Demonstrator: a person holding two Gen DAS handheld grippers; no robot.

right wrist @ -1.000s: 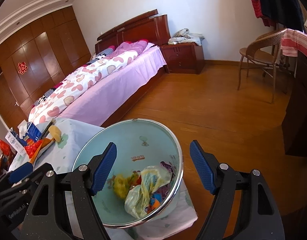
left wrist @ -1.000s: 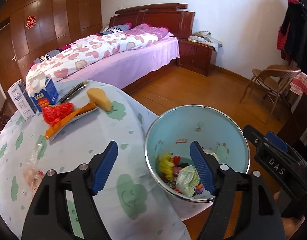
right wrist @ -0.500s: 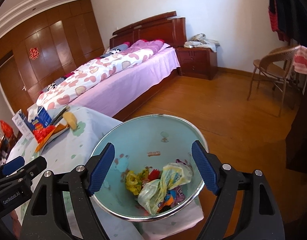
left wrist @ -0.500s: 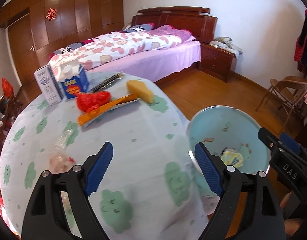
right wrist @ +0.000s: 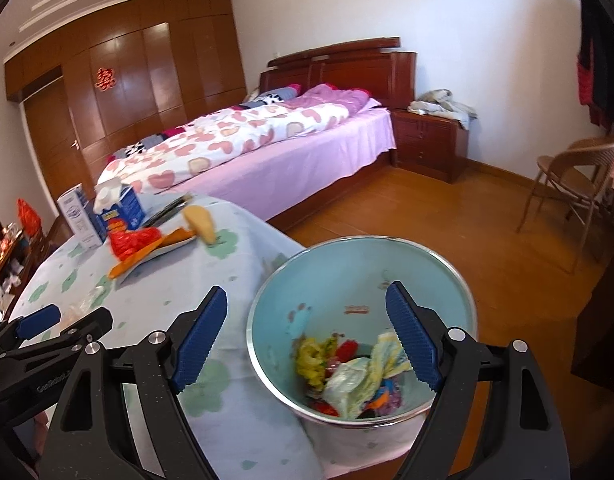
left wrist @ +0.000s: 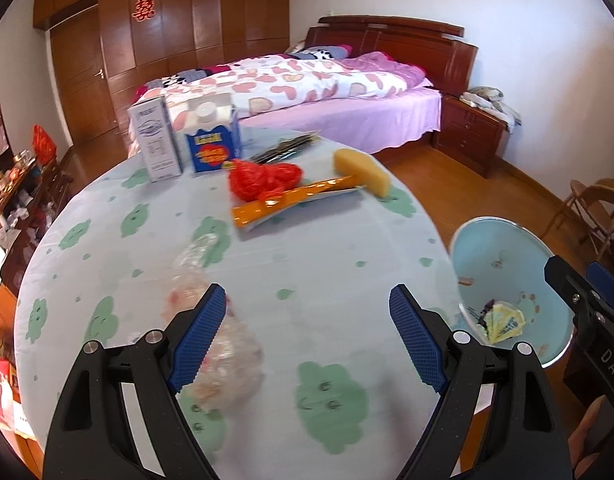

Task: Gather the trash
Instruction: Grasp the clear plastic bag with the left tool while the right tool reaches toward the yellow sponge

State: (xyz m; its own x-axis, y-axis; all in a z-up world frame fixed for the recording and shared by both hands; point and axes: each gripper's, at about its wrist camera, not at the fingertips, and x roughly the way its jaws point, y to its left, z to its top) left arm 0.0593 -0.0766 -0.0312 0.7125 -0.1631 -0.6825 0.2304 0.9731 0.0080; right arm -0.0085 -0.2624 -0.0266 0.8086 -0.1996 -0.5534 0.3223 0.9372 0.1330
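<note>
My left gripper (left wrist: 307,332) is open and empty above the round table (left wrist: 339,248). A crumpled clear plastic wrapper (left wrist: 223,352) lies just by its left finger. Farther off lie a red crumpled bag (left wrist: 263,178), an orange wrapper (left wrist: 291,200) and a yellow sponge (left wrist: 365,172). My right gripper (right wrist: 307,332) is open and empty over the light blue bin (right wrist: 363,280), which holds several pieces of trash (right wrist: 347,368). The bin also shows in the left wrist view (left wrist: 507,256) at the table's right edge.
A white carton (left wrist: 155,140) and a blue carton (left wrist: 213,140) stand at the table's far side beside dark packets (left wrist: 287,146). A bed (right wrist: 267,148), a nightstand (right wrist: 431,144) and a chair (right wrist: 567,176) stand beyond on the wooden floor.
My left gripper has swung left from over the bin to over the table, toward the clear wrapper. My right gripper has stayed over the bin, shifting slightly.
</note>
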